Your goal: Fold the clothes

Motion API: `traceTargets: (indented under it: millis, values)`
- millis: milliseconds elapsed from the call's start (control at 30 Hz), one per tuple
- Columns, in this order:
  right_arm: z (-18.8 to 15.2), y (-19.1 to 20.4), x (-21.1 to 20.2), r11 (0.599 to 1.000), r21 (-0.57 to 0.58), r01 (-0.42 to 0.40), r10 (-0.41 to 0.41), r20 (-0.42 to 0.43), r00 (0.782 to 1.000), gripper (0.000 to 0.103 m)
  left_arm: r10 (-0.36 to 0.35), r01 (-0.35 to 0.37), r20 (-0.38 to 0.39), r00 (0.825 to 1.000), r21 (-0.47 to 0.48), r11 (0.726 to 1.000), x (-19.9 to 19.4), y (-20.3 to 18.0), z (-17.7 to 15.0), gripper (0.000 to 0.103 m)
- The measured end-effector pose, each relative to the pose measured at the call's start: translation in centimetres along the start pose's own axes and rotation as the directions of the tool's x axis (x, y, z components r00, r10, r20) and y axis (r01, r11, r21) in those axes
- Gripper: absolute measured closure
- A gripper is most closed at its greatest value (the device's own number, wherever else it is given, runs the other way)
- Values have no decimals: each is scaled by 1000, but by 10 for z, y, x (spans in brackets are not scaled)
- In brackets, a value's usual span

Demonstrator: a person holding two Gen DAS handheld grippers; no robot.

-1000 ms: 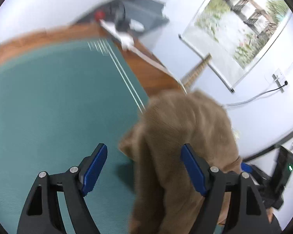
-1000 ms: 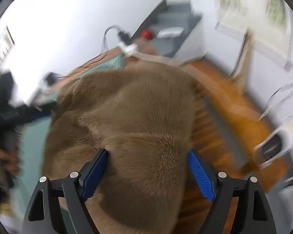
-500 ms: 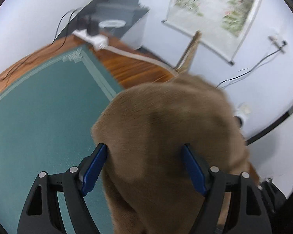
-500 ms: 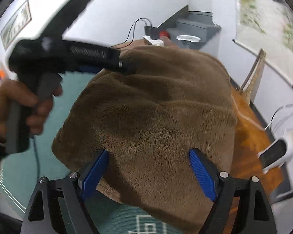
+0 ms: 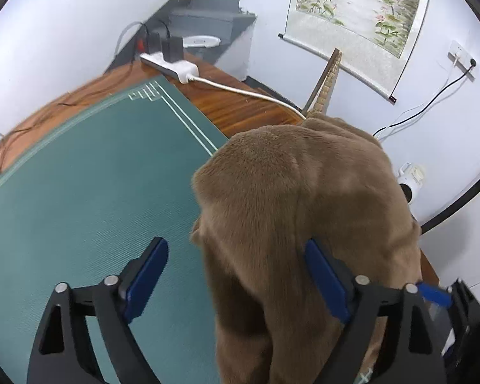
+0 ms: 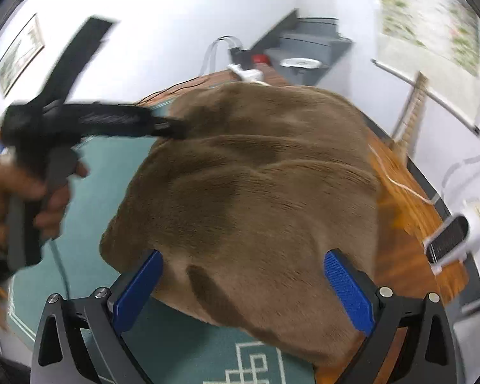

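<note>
A brown fleece garment (image 5: 304, 192) hangs bunched over the green mat (image 5: 96, 176) and the table's right edge. My left gripper (image 5: 235, 246) is open; the cloth covers its right finger and its left finger stands free over the mat. In the right wrist view the same garment (image 6: 256, 176) fills the middle. My right gripper (image 6: 243, 256) is open wide, with the cloth's near edge lying between and over its blue pads (image 6: 348, 291). A hand (image 6: 48, 198) holds the left gripper's handle (image 6: 89, 121), whose tip is buried in the cloth's far left side.
The mat lies on a wooden table (image 5: 240, 105). A white power strip (image 5: 169, 64) with plugs and a cable sits at the far corner. A wooden stick (image 5: 326, 83) leans below a scroll painting (image 5: 358, 9). A white device (image 6: 448, 240) is blurred beyond the table's right edge.
In the left wrist view the garment has slid right, from filling the whole gap to covering only the right finger. In the right wrist view the left gripper and hand sit lower.
</note>
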State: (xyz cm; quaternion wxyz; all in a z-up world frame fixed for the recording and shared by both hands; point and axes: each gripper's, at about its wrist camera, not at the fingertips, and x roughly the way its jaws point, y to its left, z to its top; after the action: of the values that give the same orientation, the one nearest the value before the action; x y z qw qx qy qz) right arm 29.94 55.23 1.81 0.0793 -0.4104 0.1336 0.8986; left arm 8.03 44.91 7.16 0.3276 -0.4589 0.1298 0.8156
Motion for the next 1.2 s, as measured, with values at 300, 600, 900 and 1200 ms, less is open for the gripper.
traceTargets:
  millis: [300,600,900,1200]
  values:
    - [-11,-15,-28,992,77,104,-101,-33,994,0,19,-18,40,999,-48,999,-54,-25,-37,0]
    - [-14,-16,-54,974,69,215,-214,-13,977,0,116,-114,69,991,-28,993,-84,-57,-66,0]
    - [-1,-11,-66,967,55,250,-252,27,967,0,143,-143,89,986,-10,990,-101,-70,-75,0]
    - [19,-3,-72,959,22,282,-283,59,957,0,154,-153,103,983,-17,988,-105,-72,-76,0]
